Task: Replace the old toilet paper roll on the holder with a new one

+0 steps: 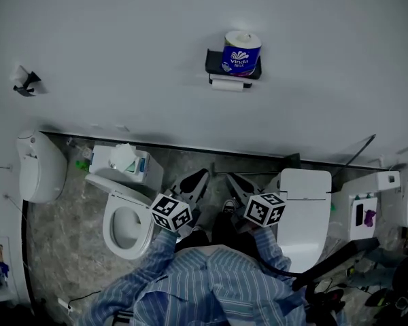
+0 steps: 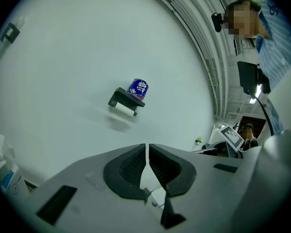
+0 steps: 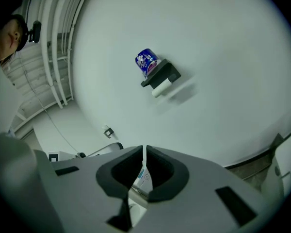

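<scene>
A black holder is fixed on the white wall, with a thin, nearly used-up white roll on its bar. On top of the holder stands a new roll in a blue printed wrapper. The left gripper view shows the wrapped roll and the holder far ahead; in the right gripper view the wrapped roll, the holder and the old roll are equally distant. My left gripper and right gripper are both shut and empty, held low in front of me, well short of the wall.
A toilet with its lid up stands at the left, with a tissue box on its tank. A second white toilet stands to the right. A small black hook is on the wall at far left. A white wall unit hangs lower left.
</scene>
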Action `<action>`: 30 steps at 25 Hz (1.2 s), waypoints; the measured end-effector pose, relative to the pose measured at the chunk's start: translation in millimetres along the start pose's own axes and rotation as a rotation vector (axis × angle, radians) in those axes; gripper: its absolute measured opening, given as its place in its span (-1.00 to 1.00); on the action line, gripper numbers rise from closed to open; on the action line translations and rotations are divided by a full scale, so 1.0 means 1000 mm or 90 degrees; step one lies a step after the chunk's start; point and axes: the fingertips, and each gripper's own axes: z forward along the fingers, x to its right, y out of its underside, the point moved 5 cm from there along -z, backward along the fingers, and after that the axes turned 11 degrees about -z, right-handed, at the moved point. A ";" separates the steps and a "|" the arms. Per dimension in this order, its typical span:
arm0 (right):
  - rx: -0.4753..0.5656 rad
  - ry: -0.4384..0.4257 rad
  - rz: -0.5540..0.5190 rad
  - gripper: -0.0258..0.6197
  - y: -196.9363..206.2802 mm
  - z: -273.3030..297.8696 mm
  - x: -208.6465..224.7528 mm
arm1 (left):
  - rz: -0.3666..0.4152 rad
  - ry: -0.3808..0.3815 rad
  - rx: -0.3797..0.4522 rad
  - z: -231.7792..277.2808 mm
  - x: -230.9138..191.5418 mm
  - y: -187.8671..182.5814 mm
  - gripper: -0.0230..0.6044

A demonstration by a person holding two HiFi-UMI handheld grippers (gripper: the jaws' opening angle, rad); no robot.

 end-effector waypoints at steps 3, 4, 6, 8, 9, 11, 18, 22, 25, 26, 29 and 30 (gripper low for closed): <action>0.001 -0.017 -0.007 -0.84 -0.024 0.009 0.023 | 0.003 -0.006 0.010 0.031 -0.003 -0.011 -0.90; 0.001 -0.022 -0.010 -0.84 -0.032 0.011 0.031 | 0.005 -0.008 0.013 0.041 -0.004 -0.014 -0.90; -0.001 -0.035 -0.018 -0.85 -0.045 0.015 0.046 | 0.008 -0.017 0.025 0.058 -0.006 -0.021 -0.90; -0.004 -0.047 -0.023 -0.84 -0.055 0.018 0.059 | 0.013 -0.029 0.035 0.073 -0.008 -0.028 -0.90; -0.005 -0.053 -0.023 -0.84 -0.059 0.019 0.067 | 0.015 -0.035 0.039 0.081 -0.010 -0.031 -0.90; -0.009 -0.062 -0.024 -0.84 -0.067 0.021 0.081 | 0.013 -0.046 0.045 0.094 -0.013 -0.034 -0.90; -0.019 -0.087 -0.023 -0.85 -0.086 0.027 0.118 | -0.003 -0.073 0.073 0.130 -0.020 -0.042 -0.90; -0.026 -0.098 -0.011 -0.84 -0.088 0.035 0.126 | -0.045 -0.050 0.080 0.146 -0.025 -0.049 -0.90; -0.031 -0.105 -0.005 -0.84 -0.087 0.041 0.128 | -0.094 -0.043 0.087 0.157 -0.036 -0.056 -0.86; -0.033 -0.105 -0.004 -0.84 -0.086 0.043 0.128 | -0.108 -0.039 0.087 0.161 -0.040 -0.059 -0.75; -0.036 -0.099 0.000 -0.85 -0.087 0.050 0.130 | -0.144 -0.022 0.086 0.170 -0.052 -0.068 -0.51; -0.034 -0.095 0.000 -0.84 -0.088 0.052 0.131 | -0.153 -0.018 0.089 0.172 -0.056 -0.072 -0.49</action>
